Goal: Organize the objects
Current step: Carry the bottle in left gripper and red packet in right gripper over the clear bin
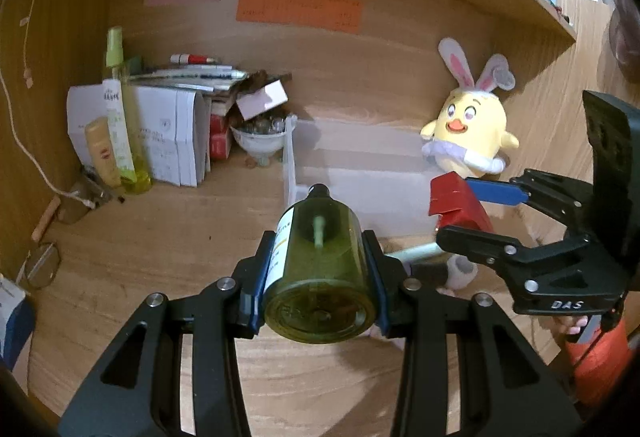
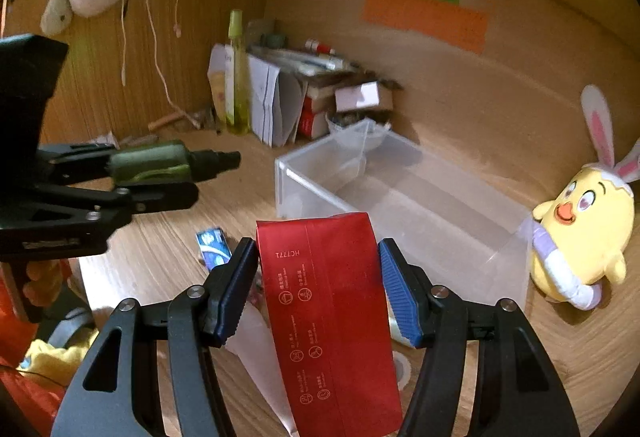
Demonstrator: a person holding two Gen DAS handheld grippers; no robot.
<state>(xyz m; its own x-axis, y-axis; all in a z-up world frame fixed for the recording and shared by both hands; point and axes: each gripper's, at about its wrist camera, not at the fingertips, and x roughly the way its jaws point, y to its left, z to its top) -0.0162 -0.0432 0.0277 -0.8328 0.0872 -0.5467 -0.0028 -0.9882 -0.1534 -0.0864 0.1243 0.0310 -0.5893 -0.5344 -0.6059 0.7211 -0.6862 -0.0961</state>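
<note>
My left gripper [image 1: 320,277] is shut on a green spray bottle [image 1: 320,269], held level with its black nozzle pointing at the clear plastic box [image 1: 360,173]; the bottle also shows in the right wrist view [image 2: 152,165]. My right gripper [image 2: 318,289] is shut on a red packet [image 2: 332,317], held above the desk just in front of the clear box [image 2: 420,213]. In the left wrist view the red packet [image 1: 456,201] and right gripper [image 1: 480,217] are at the right, next to the box.
A yellow plush chick with bunny ears [image 2: 580,237] stands right of the box. Papers, pens, a small carton, a glass bowl and a tall yellow-green bottle [image 1: 120,117] crowd the back left corner. A blue packet [image 2: 214,247] and a tape roll lie on the desk. A shelf runs overhead.
</note>
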